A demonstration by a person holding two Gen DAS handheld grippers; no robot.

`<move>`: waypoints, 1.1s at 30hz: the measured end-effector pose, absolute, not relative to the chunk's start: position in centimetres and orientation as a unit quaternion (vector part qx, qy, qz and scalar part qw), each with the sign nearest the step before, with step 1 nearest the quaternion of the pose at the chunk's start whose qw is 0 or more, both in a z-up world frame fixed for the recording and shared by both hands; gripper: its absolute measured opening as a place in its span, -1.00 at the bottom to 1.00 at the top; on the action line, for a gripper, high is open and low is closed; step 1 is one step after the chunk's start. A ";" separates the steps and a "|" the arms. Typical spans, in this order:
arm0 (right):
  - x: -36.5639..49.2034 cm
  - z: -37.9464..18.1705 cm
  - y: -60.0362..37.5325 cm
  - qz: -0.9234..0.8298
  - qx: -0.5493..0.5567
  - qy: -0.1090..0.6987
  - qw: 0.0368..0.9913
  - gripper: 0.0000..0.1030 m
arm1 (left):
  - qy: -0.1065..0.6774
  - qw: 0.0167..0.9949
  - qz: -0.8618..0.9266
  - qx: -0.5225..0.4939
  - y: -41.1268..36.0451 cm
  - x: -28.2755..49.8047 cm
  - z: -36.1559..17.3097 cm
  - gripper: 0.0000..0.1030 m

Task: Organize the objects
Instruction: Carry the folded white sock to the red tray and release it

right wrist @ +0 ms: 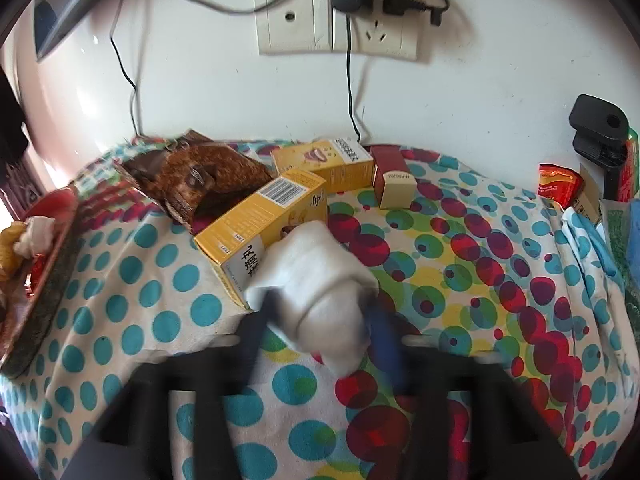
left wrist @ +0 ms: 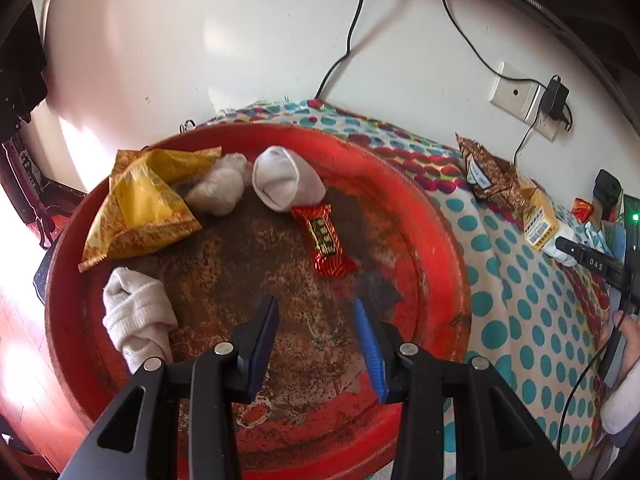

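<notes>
Socks (right wrist: 316,292) sit bundled between the right gripper's (right wrist: 320,320) fingers, held loosely, so they could slip free; left gripper (left wrist: 316,320) hangs wide above the tray (left wrist: 436,240).

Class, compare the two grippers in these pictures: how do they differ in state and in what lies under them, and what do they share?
The left gripper is open and holds nothing, while the right gripper is shut on a white sock. The left gripper hangs over the red tray; the right gripper is over the dotted cloth. The left gripper looks sharp, the right gripper blurred. Both have black bodies and blue-edged fingers.
</notes>
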State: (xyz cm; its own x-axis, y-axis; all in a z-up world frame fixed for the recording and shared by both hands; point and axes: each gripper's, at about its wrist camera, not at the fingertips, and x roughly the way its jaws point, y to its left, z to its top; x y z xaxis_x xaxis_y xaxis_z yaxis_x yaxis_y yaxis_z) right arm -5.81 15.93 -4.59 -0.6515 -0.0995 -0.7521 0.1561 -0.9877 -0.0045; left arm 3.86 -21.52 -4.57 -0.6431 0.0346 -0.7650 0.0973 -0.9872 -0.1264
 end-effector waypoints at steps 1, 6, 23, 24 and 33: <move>-5.5 -4.5 15.7 -0.909 0.409 0.039 0.070 -0.41 | 0.078 0.017 -0.902 0.424 -21.5 3.8 -4.6 -0.21; -3.1 -3.6 15.3 -0.911 0.403 0.028 0.082 -0.46 | 0.080 0.019 -0.903 0.422 -21.7 3.9 -4.6 -0.21; -0.2 1.1 -4.6 -0.880 0.382 0.042 0.279 -0.46 | 0.136 0.051 -0.903 0.404 -25.3 4.3 -4.0 -0.21; -0.6 0.9 -6.0 -0.878 0.384 0.050 0.283 -0.46 | 0.143 0.052 -0.902 0.404 -25.7 4.2 -4.0 -0.21; -5.9 0.4 -13.5 -0.864 0.400 0.090 0.293 -0.46 | 0.187 0.062 -0.894 0.402 -28.1 4.3 -4.3 -0.21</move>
State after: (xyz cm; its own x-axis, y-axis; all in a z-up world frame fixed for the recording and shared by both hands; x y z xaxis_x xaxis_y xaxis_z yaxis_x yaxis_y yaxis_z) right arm -5.91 -13.54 0.45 -0.5085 -0.4338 -0.7438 0.5773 -0.8127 0.0793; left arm 4.32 -28.13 -4.35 -0.6685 0.0388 -0.7427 0.2614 -0.9226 -0.2835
